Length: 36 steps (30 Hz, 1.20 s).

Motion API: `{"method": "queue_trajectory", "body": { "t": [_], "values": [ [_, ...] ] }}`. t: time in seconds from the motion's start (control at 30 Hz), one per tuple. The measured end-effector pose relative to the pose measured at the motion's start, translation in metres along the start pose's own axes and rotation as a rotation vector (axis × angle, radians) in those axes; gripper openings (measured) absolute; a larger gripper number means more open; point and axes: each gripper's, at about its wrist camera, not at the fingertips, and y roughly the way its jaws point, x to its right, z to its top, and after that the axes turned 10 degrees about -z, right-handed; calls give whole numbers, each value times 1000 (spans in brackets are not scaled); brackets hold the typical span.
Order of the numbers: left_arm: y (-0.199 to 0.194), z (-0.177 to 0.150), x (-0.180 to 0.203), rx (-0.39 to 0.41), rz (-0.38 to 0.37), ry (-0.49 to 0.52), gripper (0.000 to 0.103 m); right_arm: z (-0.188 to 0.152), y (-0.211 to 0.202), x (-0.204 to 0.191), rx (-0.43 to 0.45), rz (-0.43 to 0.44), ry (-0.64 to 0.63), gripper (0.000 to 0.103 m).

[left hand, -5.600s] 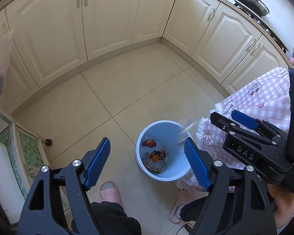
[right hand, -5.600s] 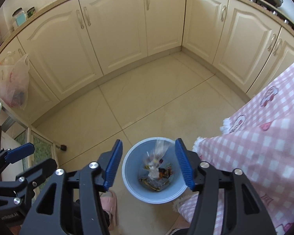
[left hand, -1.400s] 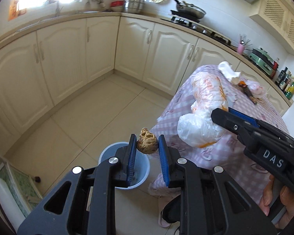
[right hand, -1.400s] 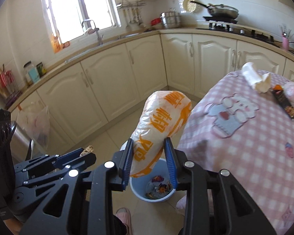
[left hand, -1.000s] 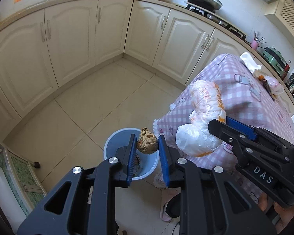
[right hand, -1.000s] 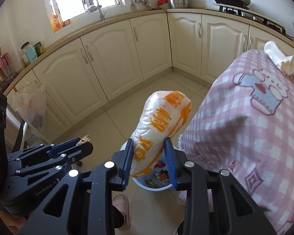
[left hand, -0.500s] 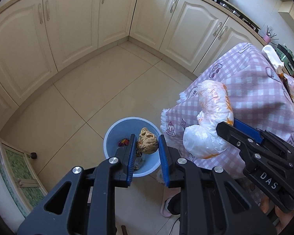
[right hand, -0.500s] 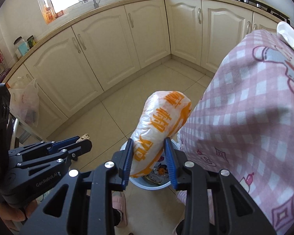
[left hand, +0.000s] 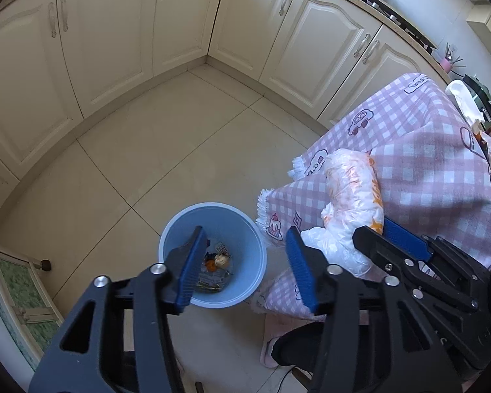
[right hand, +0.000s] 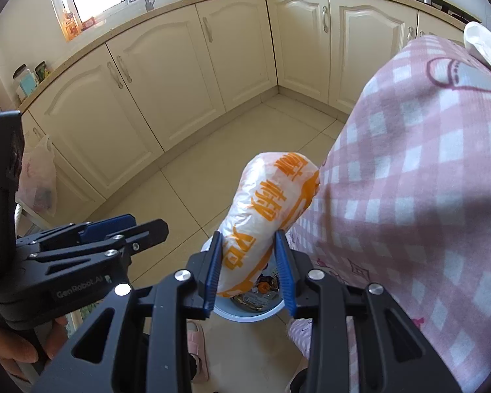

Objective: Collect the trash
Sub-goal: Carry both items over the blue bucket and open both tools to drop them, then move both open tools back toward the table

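Left claw (left hand: 247, 263): being held above the blue bin (left hand: 248, 229), its jaws having just been opening; nothing is being gripped between the blue pads (left hand: 191, 268) now.
Brown lump (left hand: 222, 259): being seen inside the bin, lying on top of the other rubbish there, in the gap between the parted pads as the left wrist view shows it.
Right claw (right hand: 249, 267): being kept closed on the white and orange plastic bag (right hand: 270, 209), both pads pressing into its lower part.
Plastic bag: being held tilted, its free end pointing up and away from the claw, just beside the pink checked tablecloth (right hand: 419, 177); in the right wrist view its gripped end is being seen over the bin (right hand: 245, 316).
Bin: standing on the tiled floor (left hand: 167, 150), close to the hanging edge of the tablecloth (left hand: 442, 163); wrappers and scraps are lying at its bottom.
Person: a hand (right hand: 19, 348) is being seen under the left tool at the lower left of the right wrist view; a pink slipper (right hand: 198, 350) is showing near the bin.
Surroundings: cream cabinets (left hand: 121, 32) are running around the corner behind the floor.
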Motion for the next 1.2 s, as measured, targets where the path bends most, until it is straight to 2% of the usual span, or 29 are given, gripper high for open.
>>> {"method": "queue_trajectory", "body": {
  "t": [0.57, 0.73, 1.0, 1.2],
  "values": [
    [-18, 2, -26, 34, 28, -70, 54, 10, 7, -15, 7, 23, -33, 32],
    [-31, 7, -27, 68, 35, -77, 59, 21, 4, -20, 36, 34, -33, 39],
    [-50, 11, -6, 102, 19, -38, 60, 28, -27, -14, 87, 33, -28, 40],
    [-60, 11, 34, 118, -21, 26, 60, 27, -69, 14, 154, 7, 11, 41]
  ]
}}
